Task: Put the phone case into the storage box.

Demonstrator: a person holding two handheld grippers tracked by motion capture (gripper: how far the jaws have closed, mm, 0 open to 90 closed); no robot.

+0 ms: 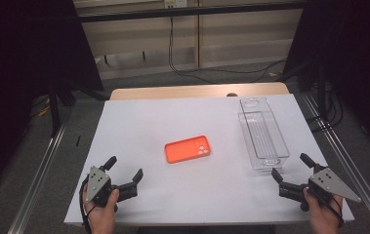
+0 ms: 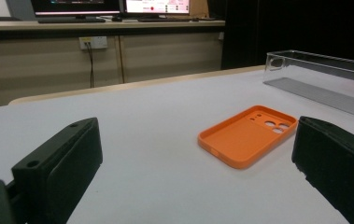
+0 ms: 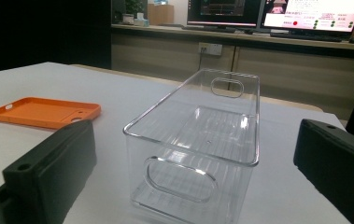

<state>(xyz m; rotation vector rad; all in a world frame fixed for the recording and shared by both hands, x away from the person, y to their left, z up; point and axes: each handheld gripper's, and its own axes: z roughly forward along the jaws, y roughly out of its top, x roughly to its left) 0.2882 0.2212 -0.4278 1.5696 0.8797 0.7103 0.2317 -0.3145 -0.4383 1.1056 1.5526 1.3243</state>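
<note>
Both hand-held grippers, left (image 1: 124,171) and right (image 1: 288,169), gape empty; the flat orange phone case (image 1: 188,148) may skid across the desk (image 1: 138,117) when pinched

Case (image 1: 188,149) at the middle of the table (image 1: 138,117) — bin (image 1: 263,133) to its right, near the right edge. Left gripper (image 1: 124,171) at the near-left corner — right gripper (image 1: 290,170) just before the bin's near end.

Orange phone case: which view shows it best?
Left gripper view: the orange phone case lies close, hollow side up, camera cutouts clear. High view shows it whole but small. Right gripper view catches it edge-on at far left.
</note>
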